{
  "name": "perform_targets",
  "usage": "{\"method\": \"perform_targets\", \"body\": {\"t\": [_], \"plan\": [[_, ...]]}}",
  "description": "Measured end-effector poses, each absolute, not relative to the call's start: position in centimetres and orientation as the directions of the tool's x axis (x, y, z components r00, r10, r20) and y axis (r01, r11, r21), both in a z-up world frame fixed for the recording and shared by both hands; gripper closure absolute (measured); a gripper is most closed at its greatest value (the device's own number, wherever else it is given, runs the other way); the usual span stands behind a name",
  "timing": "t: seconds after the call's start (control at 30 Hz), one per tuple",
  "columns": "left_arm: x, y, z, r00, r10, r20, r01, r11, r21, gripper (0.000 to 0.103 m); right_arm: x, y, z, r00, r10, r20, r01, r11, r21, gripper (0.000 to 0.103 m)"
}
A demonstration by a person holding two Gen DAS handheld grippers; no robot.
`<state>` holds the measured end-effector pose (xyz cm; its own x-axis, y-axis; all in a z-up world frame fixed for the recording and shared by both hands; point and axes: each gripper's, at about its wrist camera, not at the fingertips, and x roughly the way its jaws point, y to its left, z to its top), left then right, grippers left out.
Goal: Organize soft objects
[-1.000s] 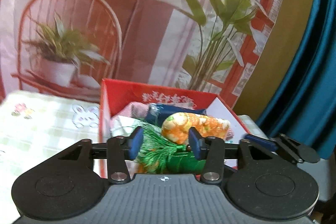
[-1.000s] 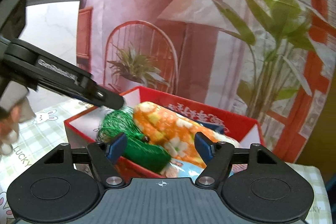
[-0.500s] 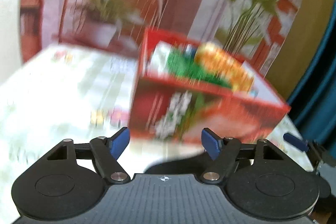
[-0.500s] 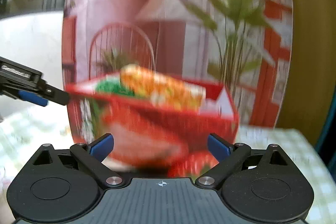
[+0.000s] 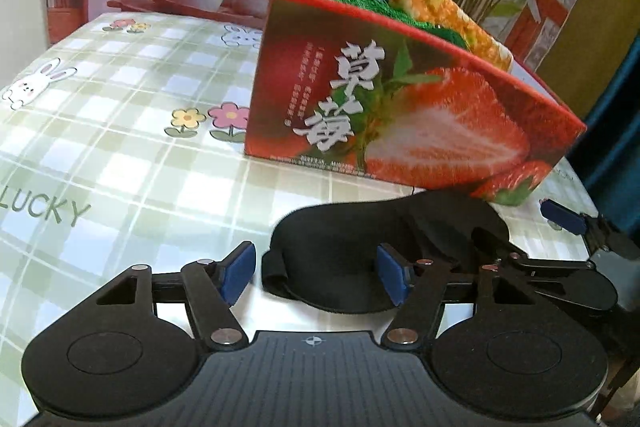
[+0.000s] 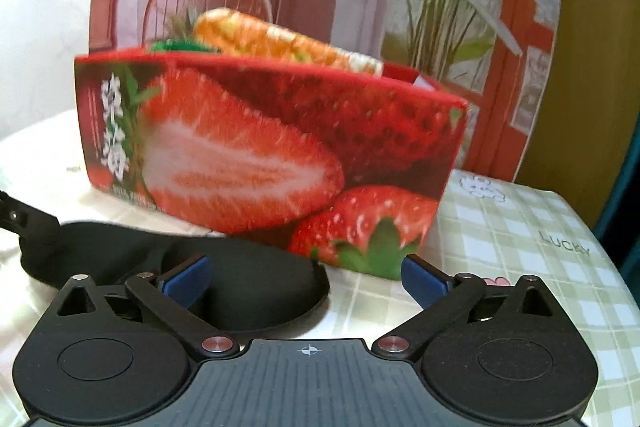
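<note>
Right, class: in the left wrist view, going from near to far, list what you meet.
Left claw → black padded eye mask → red strawberry-printed cardboard box → orange patterned plush roll inside it.

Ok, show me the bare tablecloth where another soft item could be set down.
Free: the checked tablecloth left of the strawberry box, out to the LUCKY print, and the patch right of the box. Crowded: in front of the box, where the black eye mask lies between both open grippers.

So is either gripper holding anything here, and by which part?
Nothing is held. Left gripper and right gripper are both open around the black eye mask on the table.
</note>
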<state>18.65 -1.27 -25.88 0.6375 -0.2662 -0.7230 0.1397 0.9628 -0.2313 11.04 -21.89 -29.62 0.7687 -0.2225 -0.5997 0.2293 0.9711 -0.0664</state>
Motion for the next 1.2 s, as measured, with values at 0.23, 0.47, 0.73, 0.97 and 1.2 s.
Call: {"method": "perform_targets", "body": {"t": [0.23, 0.47, 0.73, 0.97, 1.2], "plan": [[18.5, -1.6, -26.7, 0.63, -0.26, -0.732, 0.144, 0.965, -0.219, 0.037, 12.1, -20.9, -30.4, 0.726, -0.222, -0.651, 0.183, 0.975, -0.128, 0.001], [18.5, -2.0, -26.6, 0.629, -0.251, -0.736, 0.161, 0.968, -0.192, 0.037, 12.3, -20.3, -30.5, 0.719, -0.23, -0.656, 0.169, 0.973, -0.156, 0.001], [18.4, -2.3, -26.9, 0.629, -0.262, -0.732, 0.185, 0.965, -0.187, 0.029, 12.7, -22.1, -30.5, 0.696, -0.147, -0.702, 0.176, 0.984, -0.031, 0.0], [18.2, -2.6, -27.0, 0.635, -0.259, -0.728, 0.2, 0.965, -0.169, 0.027, 12.8, -23.3, -30.6, 0.675, -0.078, -0.734, 0.191, 0.979, 0.071, 0.0], [18.1, -2.5, -27.1, 0.639, -0.258, -0.725, 0.201, 0.965, -0.166, 0.027, 12.8, -23.6, -30.6, 0.672, -0.059, -0.738, 0.19, 0.977, 0.095, 0.0]]}}
